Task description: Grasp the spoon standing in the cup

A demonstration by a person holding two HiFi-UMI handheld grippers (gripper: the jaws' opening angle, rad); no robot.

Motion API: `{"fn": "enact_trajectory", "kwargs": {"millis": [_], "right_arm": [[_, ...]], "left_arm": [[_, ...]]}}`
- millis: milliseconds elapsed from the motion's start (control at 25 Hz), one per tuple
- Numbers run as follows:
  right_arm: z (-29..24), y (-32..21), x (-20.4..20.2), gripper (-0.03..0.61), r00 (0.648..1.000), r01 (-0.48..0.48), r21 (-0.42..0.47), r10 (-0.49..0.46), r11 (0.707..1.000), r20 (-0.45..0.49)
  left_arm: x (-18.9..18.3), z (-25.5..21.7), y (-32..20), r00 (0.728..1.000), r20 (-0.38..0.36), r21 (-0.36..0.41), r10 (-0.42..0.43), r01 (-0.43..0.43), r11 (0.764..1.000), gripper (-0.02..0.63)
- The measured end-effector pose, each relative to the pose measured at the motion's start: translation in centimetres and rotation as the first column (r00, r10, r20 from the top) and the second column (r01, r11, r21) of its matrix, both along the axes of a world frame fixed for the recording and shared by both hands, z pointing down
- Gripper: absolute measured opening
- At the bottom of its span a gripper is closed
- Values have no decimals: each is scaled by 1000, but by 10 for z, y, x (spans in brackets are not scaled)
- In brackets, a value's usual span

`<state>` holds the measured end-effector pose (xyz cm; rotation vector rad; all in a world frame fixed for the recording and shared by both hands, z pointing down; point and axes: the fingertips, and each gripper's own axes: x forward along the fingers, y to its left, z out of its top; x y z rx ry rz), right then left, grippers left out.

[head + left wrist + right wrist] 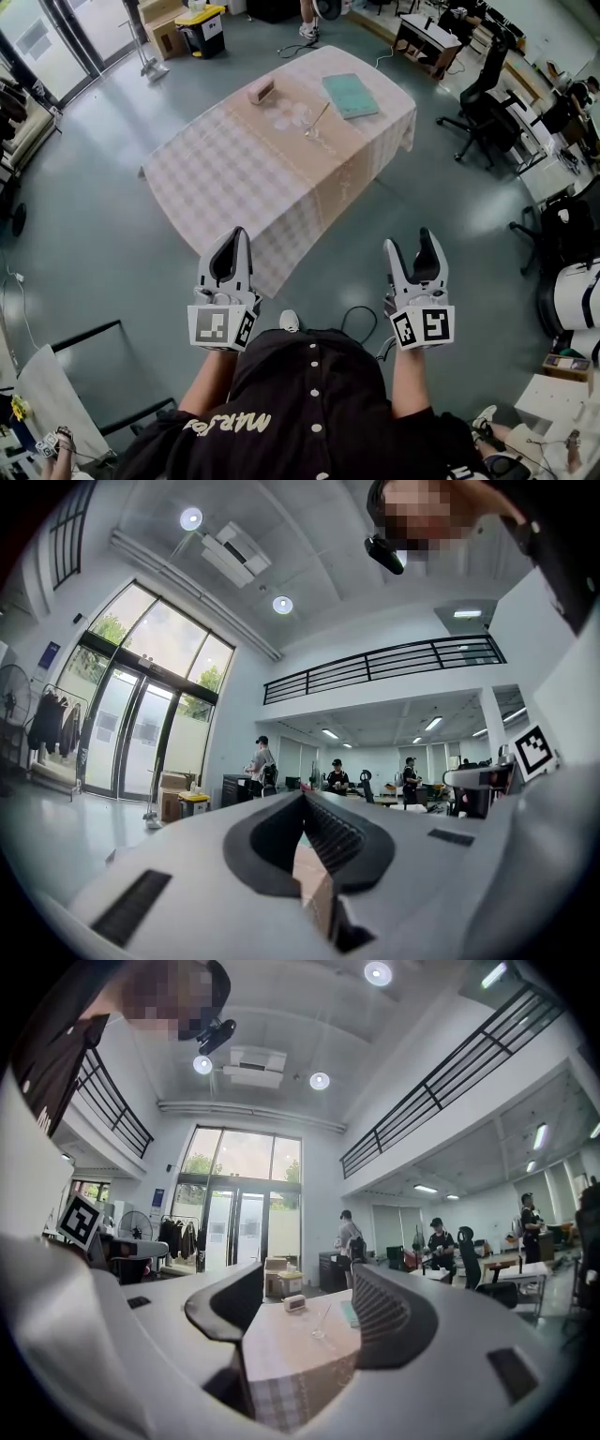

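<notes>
Clearly, spoon (320, 116) (in cup (310, 132)) stands beyond right claw (410, 242).

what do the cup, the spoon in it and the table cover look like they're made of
Tablecloth: soft matt fabric, pale checks with a plain beige band; it hangs in folds at the edges.
Cup: looks like clear glass or plastic; the tablecloth shows through it.
Spoon: likely metal, thin and pale grey, but too small to be sure.
</notes>
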<state>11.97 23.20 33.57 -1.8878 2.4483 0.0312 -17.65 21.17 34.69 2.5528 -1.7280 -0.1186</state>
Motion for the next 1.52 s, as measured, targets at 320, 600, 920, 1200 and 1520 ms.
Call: {"fn": "enact_trajectory", "kwargs": {"millis": [320,600,920,1200,1520], "right_arm": [[5,-1,-34,279,1000,-25,-24,25,999,2],[11,-1,-35,279,999,-42,-52,41,998,-12],[11,-14,-40,279,999,-28,-51,27,998,-20],[14,-39,-33,279,1000,-24,-42,24,999,0],[18,-80,-18,278,1000,-7,-52,8,999,2]], "left_arm": [[-27,12,-12,999,2,-40,37,-37,999,11],[-28,17,-15,998,-12,-47,59,-60,997,11],[-36,19,-24,999,-17,-48,41,-42,998,11],[-31,20,-43,1000,-7,-43,29,-29,999,11],[-14,17,-80,1000,3,-44,21,-21,999,11]]}}
